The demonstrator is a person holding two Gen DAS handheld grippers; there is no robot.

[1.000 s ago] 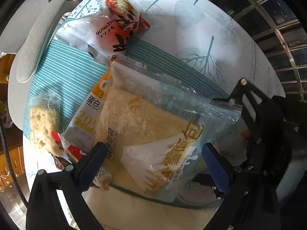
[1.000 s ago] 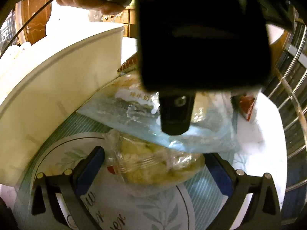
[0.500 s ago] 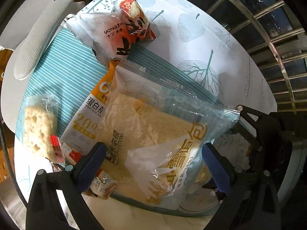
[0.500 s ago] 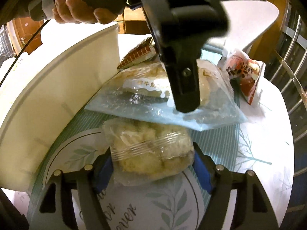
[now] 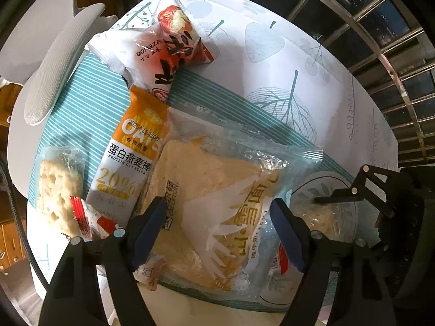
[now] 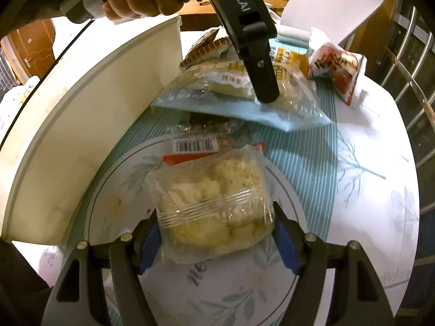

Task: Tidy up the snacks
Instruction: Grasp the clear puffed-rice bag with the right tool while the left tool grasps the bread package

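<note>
Having just closed, both hand-held grippers are clamped: left hand-held gripper (image 5: 217, 231) on the bread bag (image 5: 217, 203), right hand-held gripper (image 6: 216, 233) on the crumbly cake packet (image 6: 214, 203); lifting is judged possible.

Right tongs (image 6: 217, 241) clamp a clear-wrapped crumbly pastry (image 6: 214, 206), blue pads pressing both sides, held over a round leaf-print plate (image 6: 108, 179). Barcode wrapper (image 6: 195, 144) just behind it. Left tongs (image 6: 261, 81), gripped by a hand (image 6: 136, 2), come down onto the blue-edged bread bag (image 6: 239, 100); its jaws have just been closing. White bin (image 6: 81, 108) at left. Red-white packet (image 6: 337, 70) far right on the counter (image 6: 380, 179).
</note>
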